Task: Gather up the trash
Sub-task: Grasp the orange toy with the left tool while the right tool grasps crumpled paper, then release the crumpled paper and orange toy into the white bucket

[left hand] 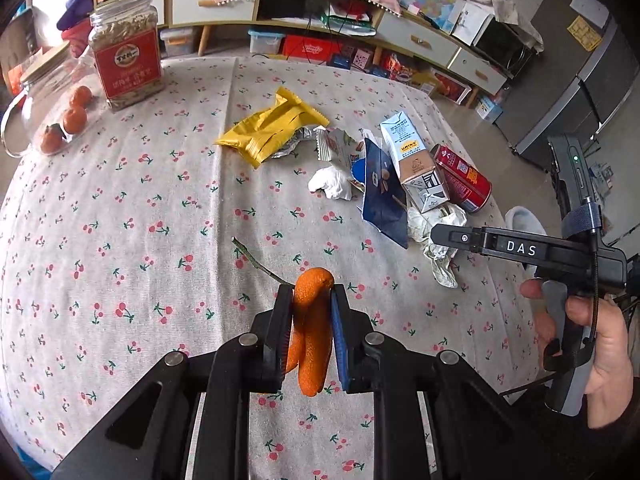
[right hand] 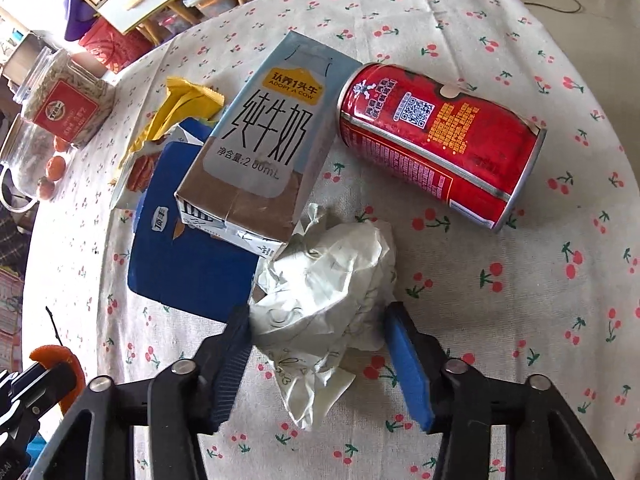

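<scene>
Mostly litter crowds the bench (left hand: 120,200): milk carton (right hand: 260,140), red can (right hand: 436,140), yellow wrapper (left hand: 272,128).
Left hand-held gripper (left hand: 310,300) is narrowed onto orange peel (left hand: 312,332), lifted off the cloth. Right hand-held gripper (right hand: 318,320) brackets the crumpled paper (right hand: 324,300) beside the carton; its pads seem to press the wad, though contact is unclear.

Left gripper (left hand: 310,300): black linkage arms with round silver pivot screws; one finger pad blue, the other black and ribbed. Right gripper (right hand: 318,328): the same build. Beside the left gripper, its side rail read "DAS" in white; a grey-and-black handle carried a thin black cable and a strap.
</scene>
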`<state>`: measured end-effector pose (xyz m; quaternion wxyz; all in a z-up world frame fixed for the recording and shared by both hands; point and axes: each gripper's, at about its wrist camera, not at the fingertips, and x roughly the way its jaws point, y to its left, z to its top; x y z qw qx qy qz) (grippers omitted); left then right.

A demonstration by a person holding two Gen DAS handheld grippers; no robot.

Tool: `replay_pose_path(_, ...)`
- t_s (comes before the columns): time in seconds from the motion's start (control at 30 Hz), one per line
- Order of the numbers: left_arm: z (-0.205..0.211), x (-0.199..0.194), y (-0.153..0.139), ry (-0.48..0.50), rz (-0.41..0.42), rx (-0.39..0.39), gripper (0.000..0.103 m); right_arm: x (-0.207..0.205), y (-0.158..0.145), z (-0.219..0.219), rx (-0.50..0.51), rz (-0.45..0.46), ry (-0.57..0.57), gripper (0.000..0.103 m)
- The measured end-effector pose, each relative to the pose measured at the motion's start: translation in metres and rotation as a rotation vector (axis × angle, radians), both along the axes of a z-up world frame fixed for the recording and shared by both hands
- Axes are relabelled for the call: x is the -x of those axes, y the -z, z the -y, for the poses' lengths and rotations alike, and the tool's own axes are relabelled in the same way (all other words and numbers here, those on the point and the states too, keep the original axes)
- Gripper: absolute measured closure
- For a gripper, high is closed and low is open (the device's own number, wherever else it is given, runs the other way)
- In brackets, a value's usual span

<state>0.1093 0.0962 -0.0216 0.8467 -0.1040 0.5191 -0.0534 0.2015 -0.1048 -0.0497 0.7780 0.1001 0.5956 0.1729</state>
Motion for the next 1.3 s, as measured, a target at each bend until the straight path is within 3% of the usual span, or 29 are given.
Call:
replay_pose_path(0.17,-0.001,0.003,-0.003,-0.003,0.015,0.002,0.084,0.010,-0.017,0.006,0.021,0.036,-0.008,0.055)
replay_pose_path(0.33,0.006,0.006,-0.009,0.010,0.028,0.008,0.084,0.024,-0.030,0.027,-0.020,0.043,0.018,0.055)
replay_pose_path(0.67,0.048,0.004,-0.029,0.077,0.081,0.011,0.084,0.045,-0.064,0.114,-0.042,0.104,0.136,0.055)
replay_pose_path(0.93,0.116,-0.010,-0.044,0.189,0.112,-0.017,0.084,0.056,-0.072,0.213,-0.045,0.112,0.300,0.055)
replay_pose_path(1.3,0.253,-0.052,-0.022,0.366,0.060,0.055,0.084,0.080,-0.053,0.339,-0.033,0.058,0.506,0.055)
